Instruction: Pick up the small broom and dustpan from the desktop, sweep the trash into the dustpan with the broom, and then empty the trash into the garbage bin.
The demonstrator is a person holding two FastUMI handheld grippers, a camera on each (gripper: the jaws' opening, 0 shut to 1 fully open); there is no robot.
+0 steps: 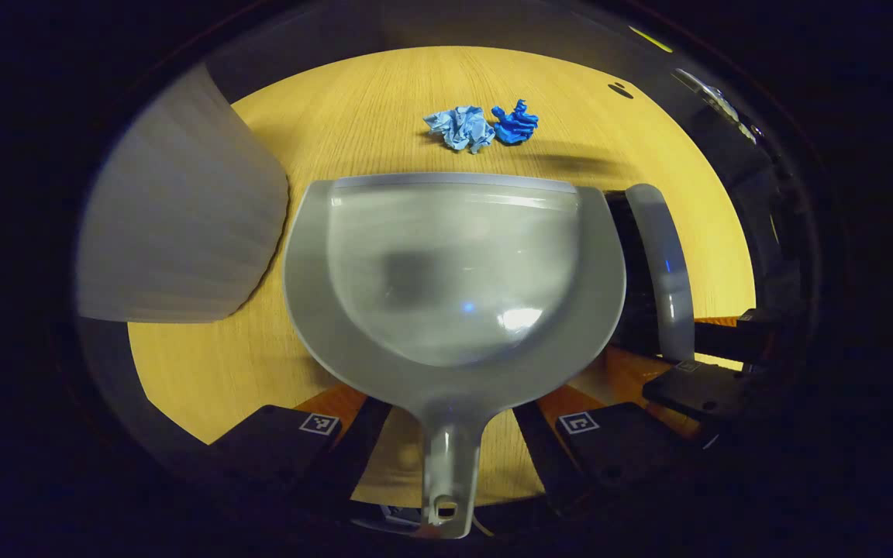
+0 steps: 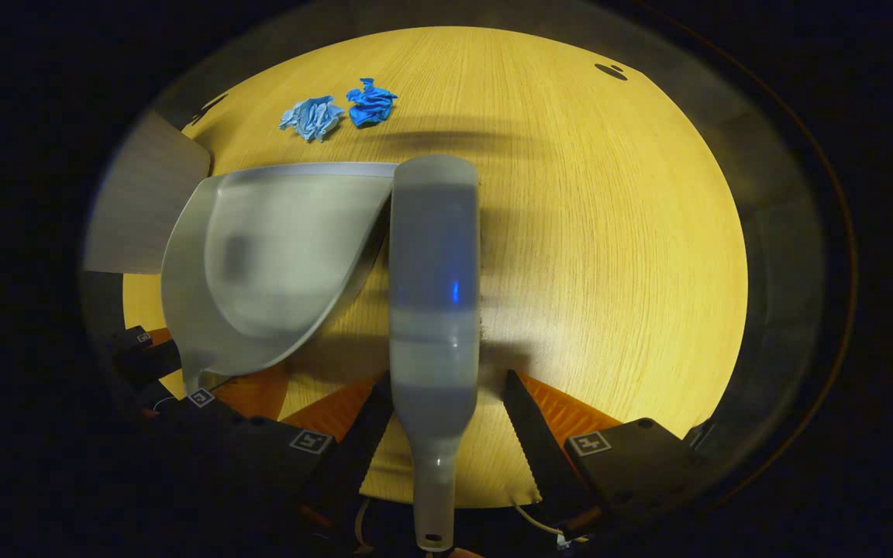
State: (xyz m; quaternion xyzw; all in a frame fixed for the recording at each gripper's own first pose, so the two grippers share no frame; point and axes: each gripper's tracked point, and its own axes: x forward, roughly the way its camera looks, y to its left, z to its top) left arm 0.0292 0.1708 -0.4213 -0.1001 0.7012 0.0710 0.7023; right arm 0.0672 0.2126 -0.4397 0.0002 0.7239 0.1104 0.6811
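While the dustpan (image 1: 454, 310) lies on the desk (image 1: 384, 101) with its handle between the left gripper's (image 1: 450, 434) parted fingers, the broom (image 2: 435, 310) lies just right between the right gripper's (image 2: 439, 434) parted fingers, two paper wads (image 1: 481, 128) beyond.

Each tool (image 1: 453, 422) (image 2: 446, 434) has dark housings bearing small square white markers, with thin cables below.
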